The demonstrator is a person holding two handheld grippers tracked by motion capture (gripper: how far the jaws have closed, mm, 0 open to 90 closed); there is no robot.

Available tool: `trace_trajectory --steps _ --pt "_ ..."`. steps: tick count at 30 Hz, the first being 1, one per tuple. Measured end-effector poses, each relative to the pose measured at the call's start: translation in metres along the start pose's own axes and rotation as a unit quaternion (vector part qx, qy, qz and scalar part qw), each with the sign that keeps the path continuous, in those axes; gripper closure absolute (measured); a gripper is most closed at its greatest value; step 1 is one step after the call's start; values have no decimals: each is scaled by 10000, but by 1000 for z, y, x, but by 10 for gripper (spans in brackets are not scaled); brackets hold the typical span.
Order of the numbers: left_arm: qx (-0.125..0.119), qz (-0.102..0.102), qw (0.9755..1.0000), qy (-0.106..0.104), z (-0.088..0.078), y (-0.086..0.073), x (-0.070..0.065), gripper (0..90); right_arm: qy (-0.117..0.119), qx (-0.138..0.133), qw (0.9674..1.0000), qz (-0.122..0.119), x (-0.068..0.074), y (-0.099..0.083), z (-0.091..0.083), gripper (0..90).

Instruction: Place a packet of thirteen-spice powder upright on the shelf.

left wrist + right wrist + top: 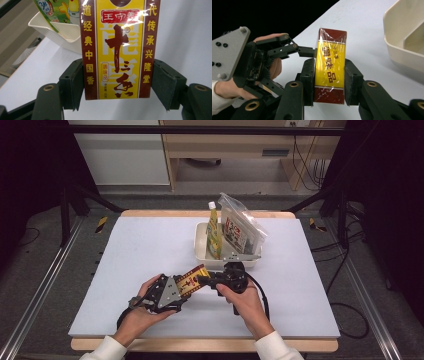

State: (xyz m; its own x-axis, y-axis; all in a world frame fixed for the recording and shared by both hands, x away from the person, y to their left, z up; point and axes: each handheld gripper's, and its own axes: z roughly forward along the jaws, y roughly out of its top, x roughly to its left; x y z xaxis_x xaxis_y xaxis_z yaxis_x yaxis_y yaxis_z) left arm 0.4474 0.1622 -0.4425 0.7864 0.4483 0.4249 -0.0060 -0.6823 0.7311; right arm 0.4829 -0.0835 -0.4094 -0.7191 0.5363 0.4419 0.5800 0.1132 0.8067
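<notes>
Glossy film-wrapped cardboard box (117, 50), matt black plastic tongs (329, 82)

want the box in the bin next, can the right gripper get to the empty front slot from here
Probably yes. The right gripper is at the box just before the bin, with bare table between. The bottle and bag stand further back; the near slot looks free.
</notes>
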Motion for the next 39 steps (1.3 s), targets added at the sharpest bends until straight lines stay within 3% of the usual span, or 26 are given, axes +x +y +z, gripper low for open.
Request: trace_trajectory --steps 5,7,9,12,17,20,24,28,32,34,35,36,39 --pt "11 -188 9998 90 -3 -3 3 236 -176 -117 9998 29 1 2 -5 682" --pt "47 -357 9993 87 -8 -6 6 212 -360 -158 9992 -18 2 4 -9 682" --pt "119 -437 9989 93 -12 -9 7 185 -703 -219 9972 -145 5 7 -14 682" --pt "421 -625 9971 115 -21 -17 10 151 -1010 -287 9943 -209 11 12 -16 682" --pt "685 -1172 9902 341 -40 -33 12 110 -1514 -462 9869 -309 24 26 -16 681" --pt "676 -1425 9862 496 -55 -42 15 103 -1774 -526 9820 -385 31 37 -13 681" --pt "695 -1806 9784 731 -69 -55 22 105 -2013 -631 9767 -389 41 54 -8 682" --pt "758 -1971 9728 957 -72 -62 30 109 -2267 -712 9705 -410 47 68 1 682" --pt "787 -1841 9734 1117 -74 -65 35 109 -2508 -792 9640 -400 51 80 10 683" --pt "760 -1886 9720 1180 -76 -66 37 113 -2709 -871 9577 -423 53 87 15 683" --pt "785 -1982 9700 1172 -77 -67 37 113 -2751 -906 9562 -417 54 89 16 683" --pt "798 -2004 9694 1169 -77 -68 38 113 -2777 -943 9552 -389 54 92 18 683" --pt "835 -1991 9697 1143 -75 -67 37 116 -2772 -1177 9530 -324 55 100 21 684"
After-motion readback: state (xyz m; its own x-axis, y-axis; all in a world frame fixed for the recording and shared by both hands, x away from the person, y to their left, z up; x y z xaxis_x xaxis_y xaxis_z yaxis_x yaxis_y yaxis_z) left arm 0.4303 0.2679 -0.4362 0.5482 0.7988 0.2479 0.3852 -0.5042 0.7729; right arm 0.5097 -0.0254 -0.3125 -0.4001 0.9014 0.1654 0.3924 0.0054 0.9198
